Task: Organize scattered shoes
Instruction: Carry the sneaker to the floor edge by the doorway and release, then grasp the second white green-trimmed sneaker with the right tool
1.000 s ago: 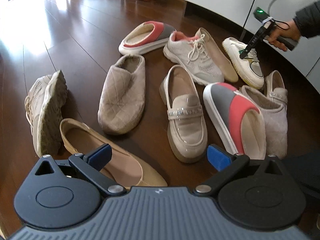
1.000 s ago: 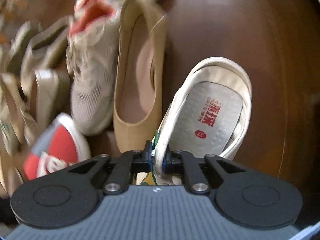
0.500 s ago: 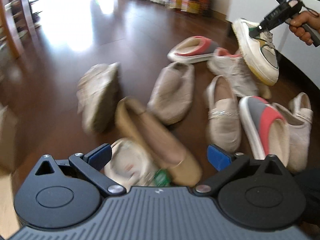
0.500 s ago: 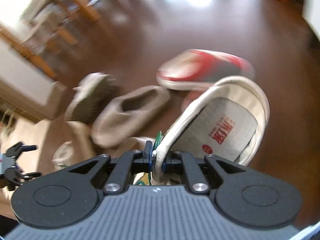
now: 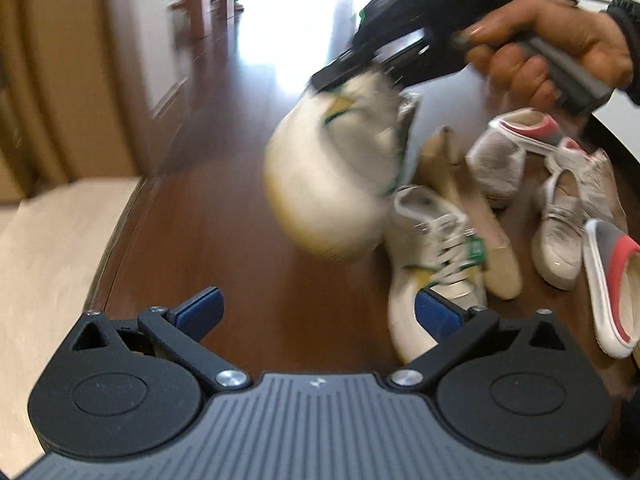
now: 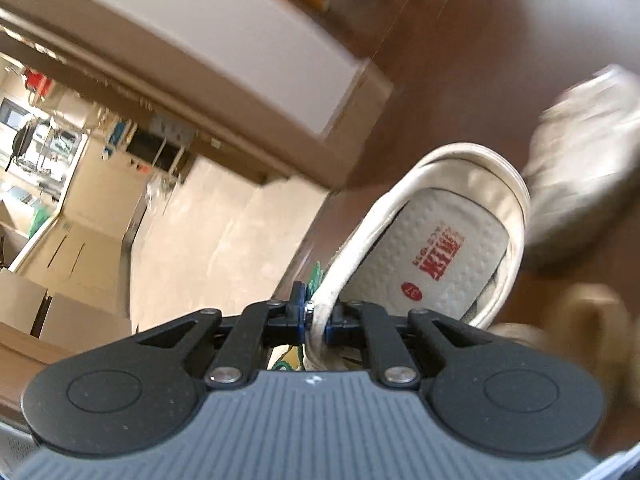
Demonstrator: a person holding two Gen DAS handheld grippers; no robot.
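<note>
My right gripper (image 6: 316,320) is shut on the collar edge of a white sneaker (image 6: 432,256) with a red-printed insole. In the left wrist view that sneaker (image 5: 332,184) hangs blurred in the air under the right gripper (image 5: 340,76). Below it on the dark wood floor lies its match, a white sneaker with a green tag (image 5: 436,256). My left gripper (image 5: 318,312) stands open over bare floor, its right pad next to that sneaker's toe. Further right lie a beige flat (image 5: 480,220), a grey slipper (image 5: 498,164), a pale loafer (image 5: 560,240) and a red-grey slipper (image 5: 612,280).
A person's hand (image 5: 552,48) holds the right gripper. A second red-grey slipper (image 5: 528,128) and a mesh sneaker (image 5: 592,176) lie at the back right. A pale tiled floor (image 5: 48,248) and a tall wooden cabinet (image 5: 80,80) border the wood floor on the left.
The right gripper has lifted the white sneaker out of the pile and carried it left, above its match. My left gripper swung left, so the pile now sits at the right.
</note>
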